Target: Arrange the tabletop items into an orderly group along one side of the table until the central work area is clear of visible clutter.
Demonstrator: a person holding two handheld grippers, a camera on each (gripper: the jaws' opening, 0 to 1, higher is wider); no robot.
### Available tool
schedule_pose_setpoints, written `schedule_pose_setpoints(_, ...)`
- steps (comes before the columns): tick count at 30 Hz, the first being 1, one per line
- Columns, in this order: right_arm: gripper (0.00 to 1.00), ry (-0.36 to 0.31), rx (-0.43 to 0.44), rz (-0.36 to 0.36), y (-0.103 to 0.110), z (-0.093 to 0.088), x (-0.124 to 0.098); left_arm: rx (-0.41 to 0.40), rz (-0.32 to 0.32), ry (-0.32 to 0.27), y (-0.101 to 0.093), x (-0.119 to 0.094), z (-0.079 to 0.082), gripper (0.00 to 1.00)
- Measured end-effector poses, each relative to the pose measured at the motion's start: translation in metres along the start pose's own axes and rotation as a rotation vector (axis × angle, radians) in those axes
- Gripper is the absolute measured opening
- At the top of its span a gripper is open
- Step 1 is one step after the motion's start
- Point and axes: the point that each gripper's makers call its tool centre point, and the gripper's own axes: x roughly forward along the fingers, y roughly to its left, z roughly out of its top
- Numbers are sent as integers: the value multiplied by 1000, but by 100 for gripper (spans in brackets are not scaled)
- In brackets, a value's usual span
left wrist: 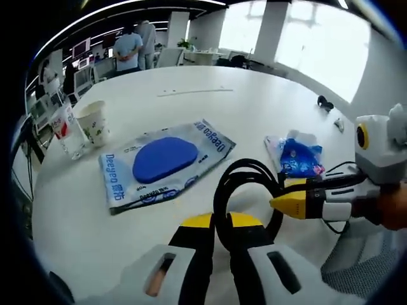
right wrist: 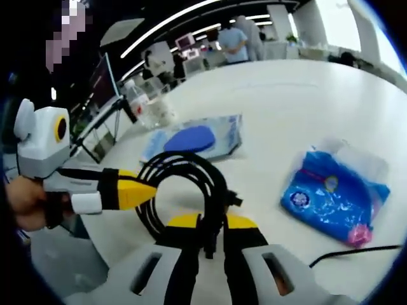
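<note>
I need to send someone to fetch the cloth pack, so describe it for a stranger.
On the big white table, look toward the side with the paper cup and clear bottle. Beside them lies a flat, see-through pack printed "Deeyeo". Its large dark blue oval sets it apart from the smaller, crumpled blue packet.

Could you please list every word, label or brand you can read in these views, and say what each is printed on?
"Deeyeo": along two edges of the flat packet with the blue oval.
Small blue print beside it: too small to read.
Blue pouch: print blurred, unreadable.
Bottle label, paper cup pattern: unreadable.
</note>
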Motion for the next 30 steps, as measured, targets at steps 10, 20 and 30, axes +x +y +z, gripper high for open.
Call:
schedule_pose_setpoints(10,10,22,-51,1,3,-9,-1,10,4,19,-1,-1,-12,7)
schedule_pose_setpoints(20,10,31,-69,-2,5,-13,0,42,23,17,2,0,-14,7)
schedule_pose_setpoints(30,11,44,-100,-5,6,-16,1,72,35,32,1,-1,-20,7)
